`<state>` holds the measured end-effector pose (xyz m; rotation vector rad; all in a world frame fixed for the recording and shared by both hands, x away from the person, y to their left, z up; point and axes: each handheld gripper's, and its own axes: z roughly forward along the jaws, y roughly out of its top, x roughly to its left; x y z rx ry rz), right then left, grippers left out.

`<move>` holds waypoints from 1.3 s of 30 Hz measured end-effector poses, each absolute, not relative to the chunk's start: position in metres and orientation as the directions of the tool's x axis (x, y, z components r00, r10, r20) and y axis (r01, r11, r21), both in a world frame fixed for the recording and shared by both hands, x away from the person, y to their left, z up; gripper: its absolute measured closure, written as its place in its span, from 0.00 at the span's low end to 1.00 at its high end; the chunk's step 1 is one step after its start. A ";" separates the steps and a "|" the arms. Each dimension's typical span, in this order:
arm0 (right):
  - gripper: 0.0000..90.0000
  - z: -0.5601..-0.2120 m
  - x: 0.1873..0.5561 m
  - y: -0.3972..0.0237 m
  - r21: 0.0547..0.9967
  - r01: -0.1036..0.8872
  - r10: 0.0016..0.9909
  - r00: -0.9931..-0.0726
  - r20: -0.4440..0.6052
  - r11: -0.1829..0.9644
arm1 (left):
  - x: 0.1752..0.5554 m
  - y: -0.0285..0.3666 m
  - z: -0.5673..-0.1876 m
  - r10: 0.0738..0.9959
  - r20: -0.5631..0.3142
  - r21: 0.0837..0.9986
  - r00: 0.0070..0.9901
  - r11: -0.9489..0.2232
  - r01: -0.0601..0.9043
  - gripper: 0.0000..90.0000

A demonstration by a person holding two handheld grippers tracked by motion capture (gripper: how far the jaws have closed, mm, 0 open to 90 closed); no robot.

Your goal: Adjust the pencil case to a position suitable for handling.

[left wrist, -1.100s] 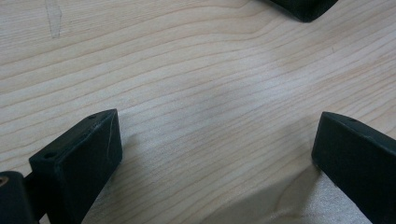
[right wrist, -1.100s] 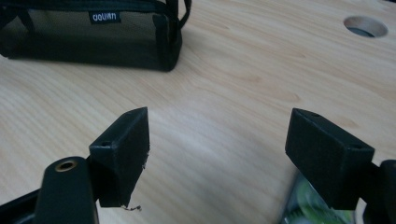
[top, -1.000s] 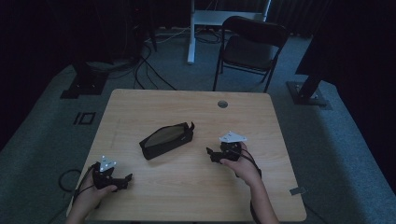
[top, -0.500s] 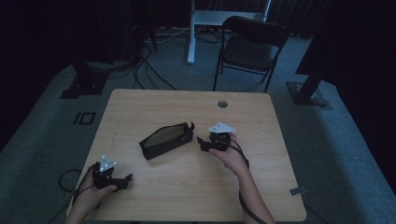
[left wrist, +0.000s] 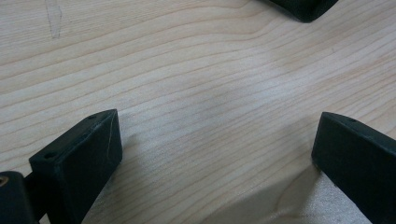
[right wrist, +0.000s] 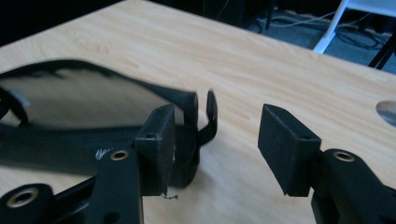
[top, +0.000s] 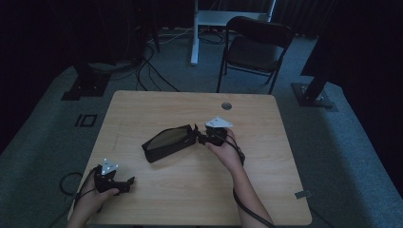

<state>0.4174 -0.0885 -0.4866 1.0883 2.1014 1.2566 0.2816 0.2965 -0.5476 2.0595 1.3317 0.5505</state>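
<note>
Right now my black zip pouch (top: 167, 142) lies slantwise near the middle of the wooden table (top: 266, 190), its mouth gaping; in the right gripper view I look into the pouch (right wrist: 70, 102) and cannot make out anything inside, the interior being dim. The pull tab (right wrist: 210, 116) sticks up at its near end. Bare tabletop runs on every side of the pouch, widest toward the far edge, where a round cable hole (top: 226, 105) sits, and toward the right edge. A folding chair (top: 254, 47) stands on the floor beyond the table.

My right gripper (top: 199, 137) is at the pouch's right end. Its jaws have just been closing, yet a gap remains; the left jaw sits just in front of the pouch's end, the tab standing between the two jaws, and neither pad presses on it. My left gripper (top: 124, 184) rests near the front left corner, well apart from the pouch, jaws spread wide over bare wood.
</note>
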 end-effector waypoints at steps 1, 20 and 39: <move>0.56 -0.486 0.419 -0.087 0.878 0.396 0.811 -0.584 0.015 0.269 | 0.282 0.296 -0.548 0.914 0.013 0.692 0.405 -0.301 0.657 0.02; 0.69 -0.500 0.444 -0.066 0.855 0.406 0.804 -0.594 -0.023 0.324 | 0.282 0.297 -0.548 0.914 0.013 0.691 0.405 -0.301 0.657 0.02; 0.96 -0.505 0.428 -0.075 0.842 0.422 0.816 -0.577 -0.038 0.337 | 0.282 0.297 -0.548 0.914 0.013 0.691 0.405 -0.301 0.657 0.02</move>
